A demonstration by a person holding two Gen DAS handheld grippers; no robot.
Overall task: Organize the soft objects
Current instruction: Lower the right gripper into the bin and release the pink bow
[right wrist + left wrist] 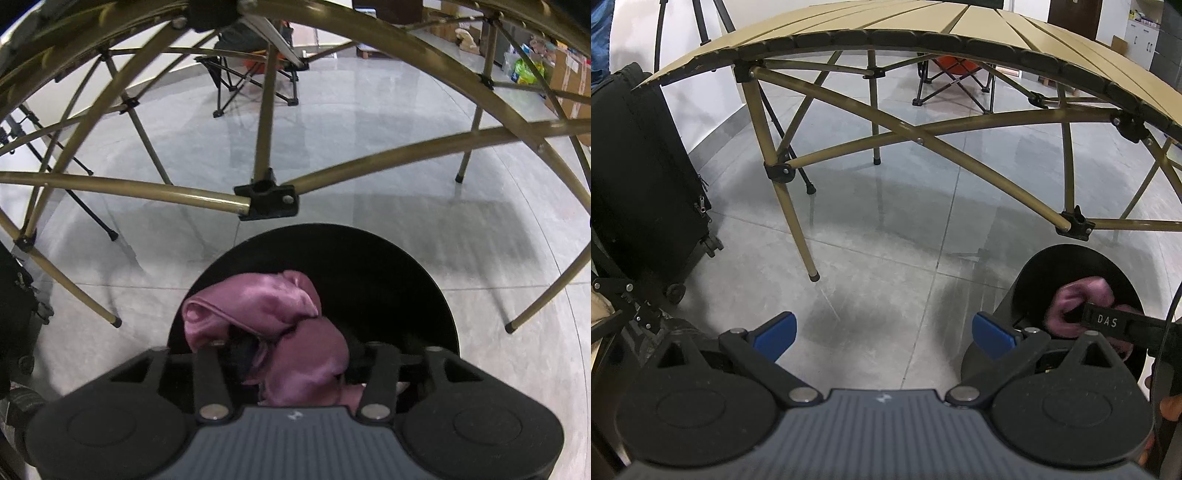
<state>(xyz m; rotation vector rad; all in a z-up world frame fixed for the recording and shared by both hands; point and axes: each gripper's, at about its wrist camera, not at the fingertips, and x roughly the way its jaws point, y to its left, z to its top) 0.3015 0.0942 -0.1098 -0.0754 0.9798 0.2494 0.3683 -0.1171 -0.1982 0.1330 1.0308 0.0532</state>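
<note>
A crumpled purple satin cloth (258,302) lies in a round black bin (388,277) on the grey tiled floor. My right gripper (295,347) hangs over the bin's mouth with its jaws apart. The cloth sits loosely between them, and a dark gap separates it from the right finger (380,369). In the left wrist view the bin (1071,254) and the cloth (1067,295) are at the lower right, with one black finger (1108,322) of the right gripper reaching in. My left gripper (884,332) is open and holds nothing, its blue pads (779,330) above bare floor to the left of the bin.
A folding table (886,22) with tan slats stands just behind the bin, its crossed legs (798,221) close by. A black suitcase (639,166) stands at the left. A folding chair (953,81) and cardboard boxes (569,81) sit further back.
</note>
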